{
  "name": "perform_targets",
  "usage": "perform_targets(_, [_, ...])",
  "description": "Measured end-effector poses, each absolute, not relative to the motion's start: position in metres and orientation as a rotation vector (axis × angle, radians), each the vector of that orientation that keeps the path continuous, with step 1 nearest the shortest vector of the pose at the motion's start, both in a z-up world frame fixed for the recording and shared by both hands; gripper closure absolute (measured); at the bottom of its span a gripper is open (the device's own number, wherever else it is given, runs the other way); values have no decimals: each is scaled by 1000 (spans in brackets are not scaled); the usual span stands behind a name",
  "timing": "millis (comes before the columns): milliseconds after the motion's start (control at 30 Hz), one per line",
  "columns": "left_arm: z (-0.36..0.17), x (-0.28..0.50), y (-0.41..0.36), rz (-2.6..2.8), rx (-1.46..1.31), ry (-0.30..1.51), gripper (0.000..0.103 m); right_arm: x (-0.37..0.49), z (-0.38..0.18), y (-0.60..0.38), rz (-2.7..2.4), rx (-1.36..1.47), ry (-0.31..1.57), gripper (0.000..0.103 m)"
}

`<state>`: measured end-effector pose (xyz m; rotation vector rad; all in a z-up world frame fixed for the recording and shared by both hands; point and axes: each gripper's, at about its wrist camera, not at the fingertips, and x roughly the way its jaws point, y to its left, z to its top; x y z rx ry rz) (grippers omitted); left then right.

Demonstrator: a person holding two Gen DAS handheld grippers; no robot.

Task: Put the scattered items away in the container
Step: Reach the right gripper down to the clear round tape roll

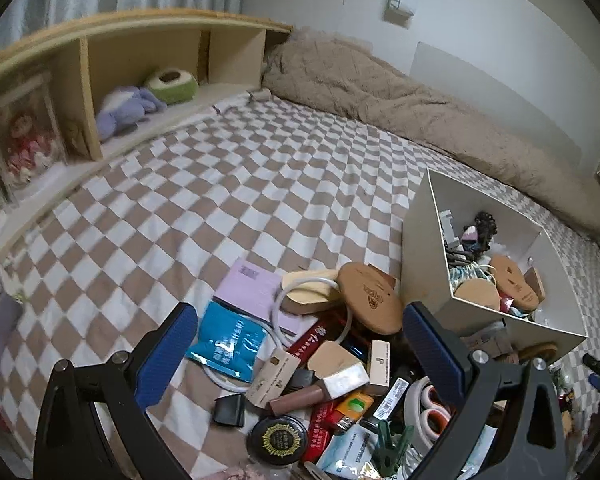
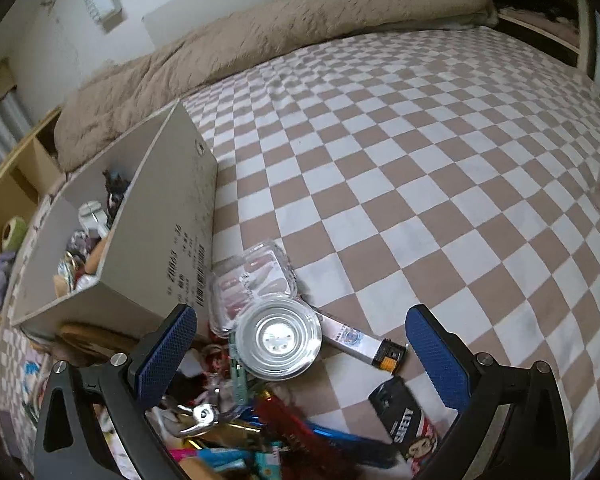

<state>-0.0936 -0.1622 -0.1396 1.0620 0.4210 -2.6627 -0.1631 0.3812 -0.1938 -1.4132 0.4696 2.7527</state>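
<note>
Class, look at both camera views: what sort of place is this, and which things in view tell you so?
Most likely a bedroom. The clutter and the white box sit on a bed with a checkered sheet, a brown fluffy blanket lies bunched along the wall, and a wooden shelf beside the bed holds soft toys.

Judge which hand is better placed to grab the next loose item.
Right, probably: its open tongs frame the lone clear round lid beside the box. The left tongs, also open, face a tangled pile.

Matt cardboard box [image 2: 156,216], glossy clear plastic lid [image 2: 278,338], checkered cloth sheet [image 2: 420,184] — fuzzy blanket [image 2: 260,28] behind.
</note>
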Motion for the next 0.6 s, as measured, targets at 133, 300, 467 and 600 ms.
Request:
perform_targets(133, [-155,-106,-171,-2639,1134,501,0,-168,-202,386,2766,-1451,459,0])
perform_targets(300, [-173,-122,-160,-2656,1278,478,0,-175,-213,390,2754,-1510,457,0])
perform_targets(467, [-185,-126,-147,-2667,1391,477,0,-176,-218,397,2713,-1540,562,0])
perform_targets(600, [-191,-123,-144,-2635,1424,516,0,-175,-219,397,2687,-1558,578,0])
